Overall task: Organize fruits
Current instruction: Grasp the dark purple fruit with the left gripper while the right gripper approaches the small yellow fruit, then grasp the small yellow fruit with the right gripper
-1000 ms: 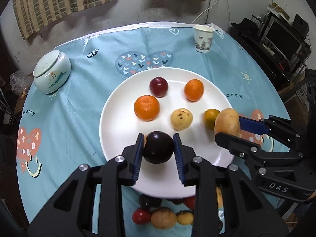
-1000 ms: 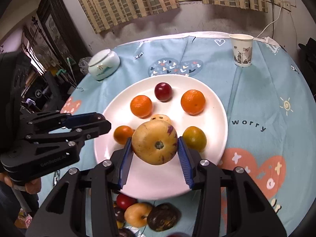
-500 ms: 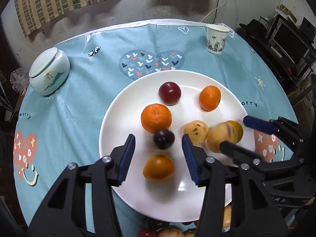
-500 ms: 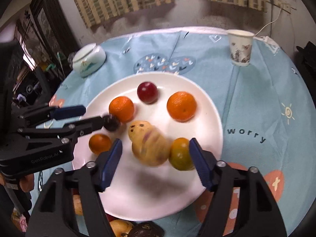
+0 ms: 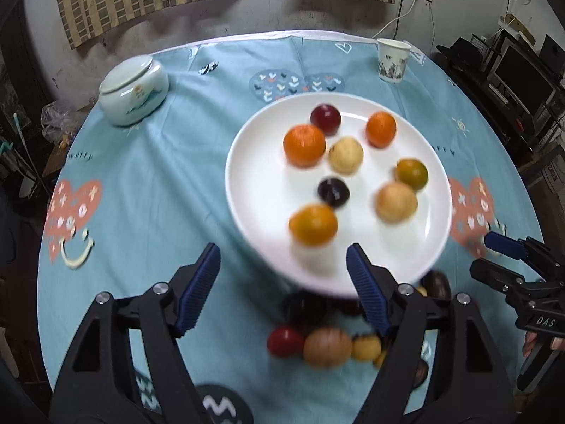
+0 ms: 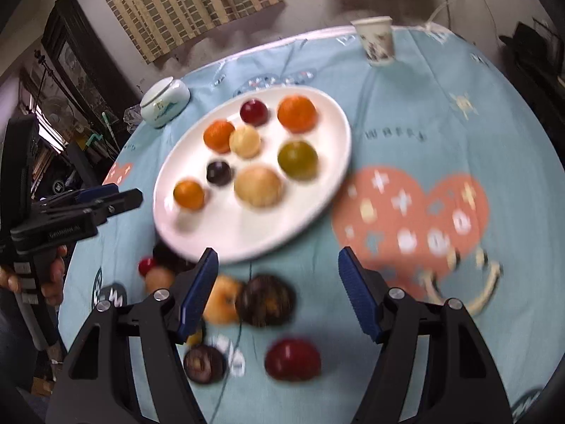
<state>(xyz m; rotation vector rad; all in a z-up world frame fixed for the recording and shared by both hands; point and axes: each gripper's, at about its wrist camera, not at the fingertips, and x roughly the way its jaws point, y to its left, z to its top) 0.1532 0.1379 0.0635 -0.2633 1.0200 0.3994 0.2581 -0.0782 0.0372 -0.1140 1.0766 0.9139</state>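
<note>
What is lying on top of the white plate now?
The white plate carries eight fruits: a dark red one, three orange, one greenish-orange, two pale yellow and a small dark plum. What lies under the plate is hidden.

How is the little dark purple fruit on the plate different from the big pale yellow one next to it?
The small dark purple round fruit is almost black, while the large pale yellow round fruit is light tan-yellow. The purple one is clearly smaller than the yellow one. The purple one lies nearer the left gripper's side of the white round plate; the yellow one lies nearer the middle. Both are round and rest loose on the plate.
</note>
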